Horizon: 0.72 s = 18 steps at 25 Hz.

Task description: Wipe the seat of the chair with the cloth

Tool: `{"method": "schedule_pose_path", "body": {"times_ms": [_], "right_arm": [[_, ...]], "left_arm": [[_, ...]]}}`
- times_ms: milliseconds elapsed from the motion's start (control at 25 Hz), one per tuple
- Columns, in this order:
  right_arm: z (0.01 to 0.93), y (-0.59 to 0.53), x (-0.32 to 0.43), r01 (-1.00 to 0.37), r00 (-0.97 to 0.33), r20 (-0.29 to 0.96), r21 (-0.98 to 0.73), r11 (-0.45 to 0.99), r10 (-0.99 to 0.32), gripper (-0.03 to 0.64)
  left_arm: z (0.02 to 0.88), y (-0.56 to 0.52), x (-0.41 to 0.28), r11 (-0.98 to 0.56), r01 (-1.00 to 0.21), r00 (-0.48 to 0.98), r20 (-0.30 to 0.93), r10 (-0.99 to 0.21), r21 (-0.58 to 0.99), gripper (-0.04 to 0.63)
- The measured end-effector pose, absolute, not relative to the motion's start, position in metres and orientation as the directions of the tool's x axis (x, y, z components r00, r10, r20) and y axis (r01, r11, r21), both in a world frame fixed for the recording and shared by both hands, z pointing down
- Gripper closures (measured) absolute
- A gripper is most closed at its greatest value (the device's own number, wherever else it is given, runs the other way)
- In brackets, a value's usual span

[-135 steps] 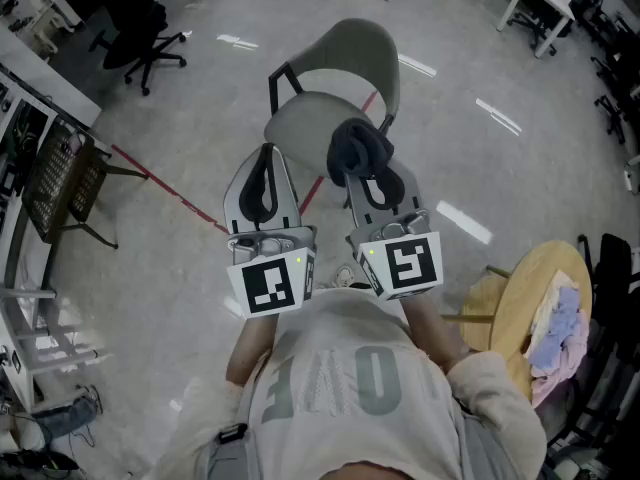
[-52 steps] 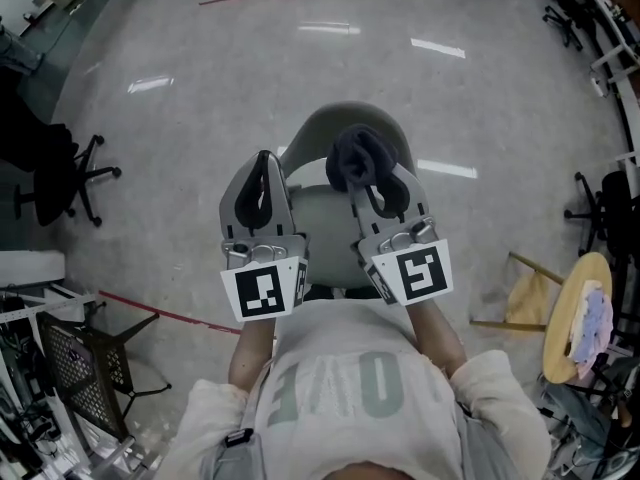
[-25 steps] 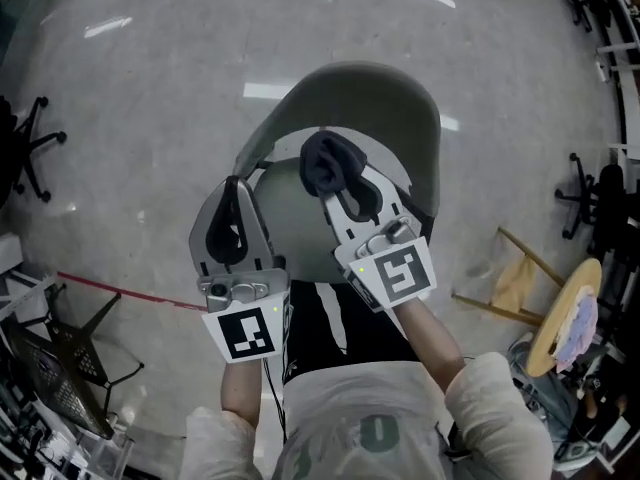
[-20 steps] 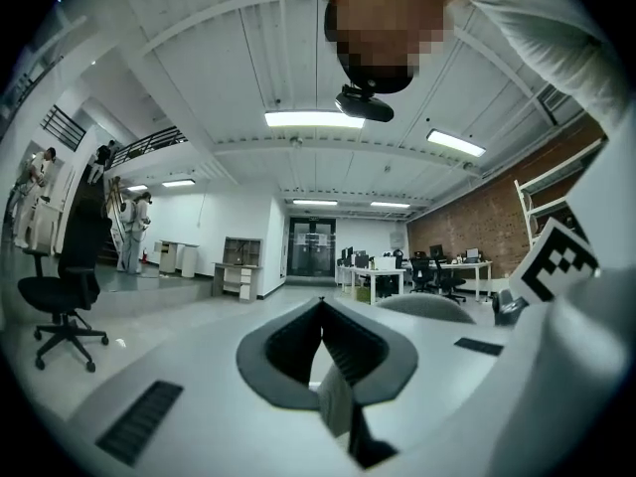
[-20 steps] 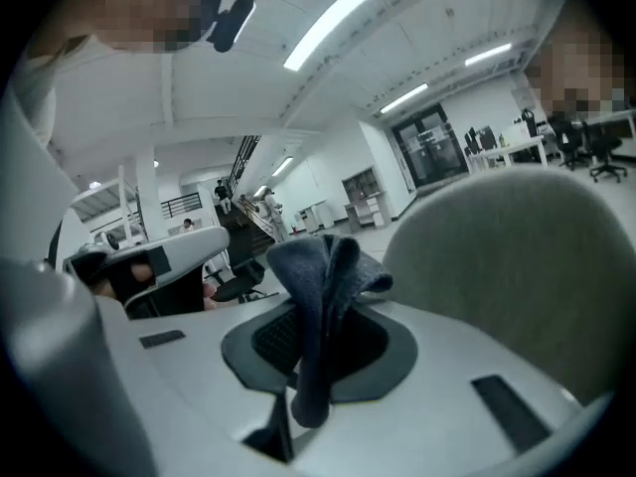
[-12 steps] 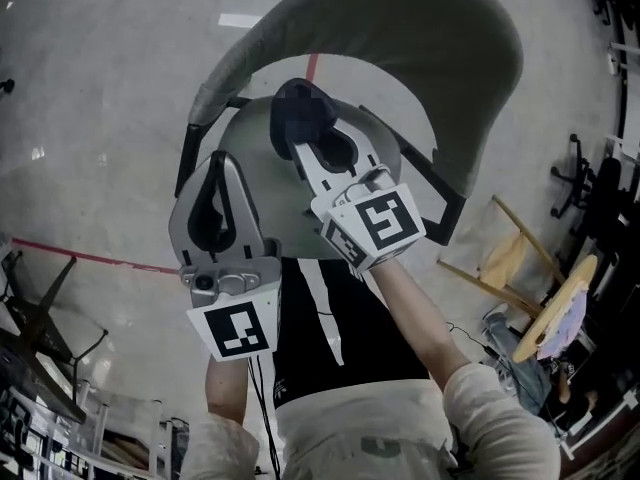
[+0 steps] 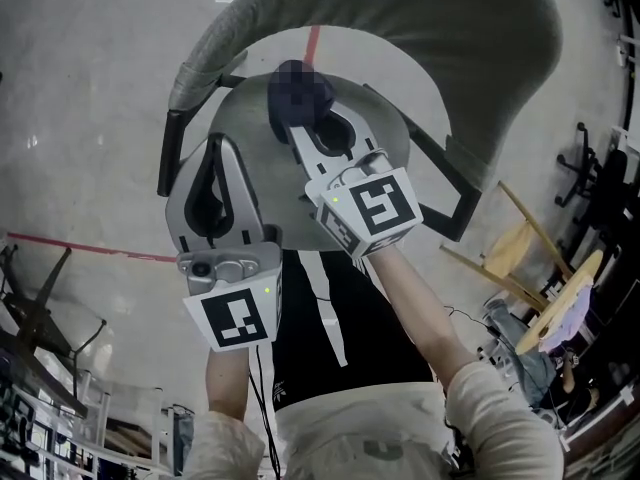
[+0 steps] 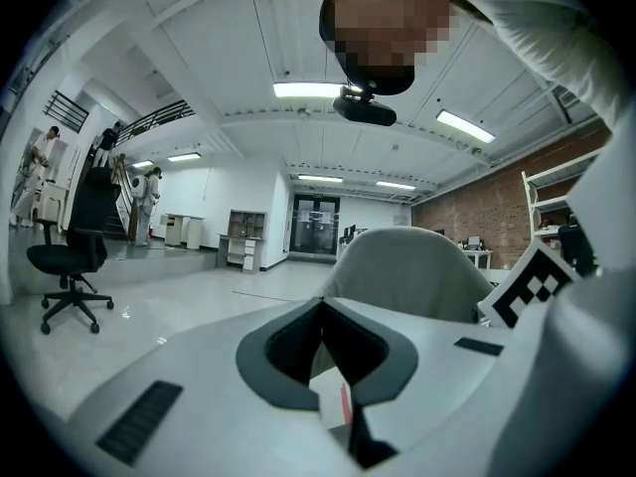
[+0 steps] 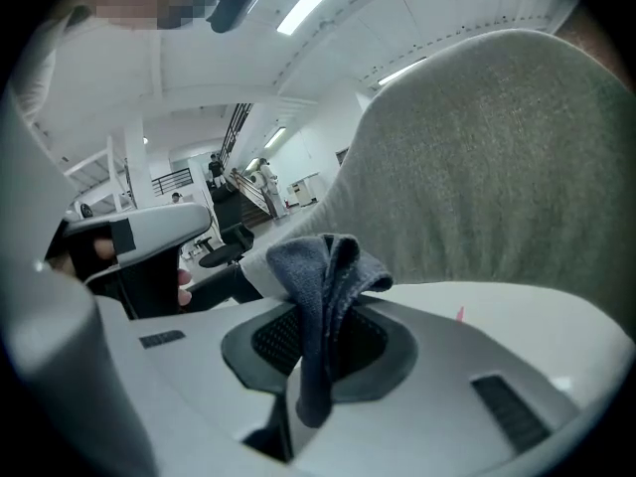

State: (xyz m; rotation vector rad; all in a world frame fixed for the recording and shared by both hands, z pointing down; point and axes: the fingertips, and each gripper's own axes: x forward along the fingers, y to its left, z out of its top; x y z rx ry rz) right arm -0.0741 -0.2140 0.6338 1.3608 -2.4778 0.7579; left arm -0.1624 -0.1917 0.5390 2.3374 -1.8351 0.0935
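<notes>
The chair has a grey round seat (image 7: 385,133), a curved grey backrest (image 7: 440,28) and a black frame. My right gripper (image 7: 302,120) reaches over the middle of the seat, shut on a dark blue-grey cloth (image 7: 298,86) bunched at its tips. In the right gripper view the cloth (image 9: 323,266) hangs folded between the jaws, and the backrest (image 9: 497,167) fills the right side. My left gripper (image 7: 213,148) hovers at the seat's left edge, shut and empty. From the left gripper (image 8: 320,308) the backrest (image 8: 407,266) shows just ahead.
A wooden stool (image 7: 515,258) and a round wooden table (image 7: 570,303) with cloths stand to the right. A red tape line (image 7: 90,250) crosses the floor at left, near a black metal frame (image 7: 30,318). A black office chair (image 8: 65,266) stands far off.
The view has closed in on the chair. My right gripper has carried the cloth forward and down over the seat. The left gripper came along beside it, still shut.
</notes>
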Motion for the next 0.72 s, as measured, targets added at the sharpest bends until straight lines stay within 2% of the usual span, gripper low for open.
{"method": "schedule_pose_path", "body": {"times_ms": [200,360,520,600,720], "right_arm": [[0.633,-0.211,-0.074,-0.832,-0.552,0.414,-0.34,0.439,-0.724,0.56],[0.641,-0.213,-0.081,-0.805,-0.579,0.406,-0.423,0.416,-0.707,0.56],[0.664,-0.209,-0.119,-0.707,-0.688,0.402,-0.556,0.436,-0.604,0.56],[0.685,-0.204,-0.138,-0.628,-0.751,0.389,-0.671,0.394,-0.534,0.56],[0.713,-0.202,-0.155,-0.553,-0.781,0.38,-0.791,0.264,-0.496,0.56]], "left_arm": [[0.539,-0.192,-0.162,-0.225,-0.97,0.237,0.152,-0.96,0.087,0.58],[0.544,-0.19,-0.162,-0.22,-0.972,0.232,0.165,-0.959,0.084,0.58],[0.555,-0.185,-0.174,-0.212,-0.974,0.224,0.187,-0.957,0.078,0.58],[0.561,-0.181,-0.177,-0.2,-0.977,0.21,0.197,-0.958,0.07,0.58],[0.568,-0.176,-0.18,-0.183,-0.981,0.191,0.207,-0.959,0.061,0.58]]}}
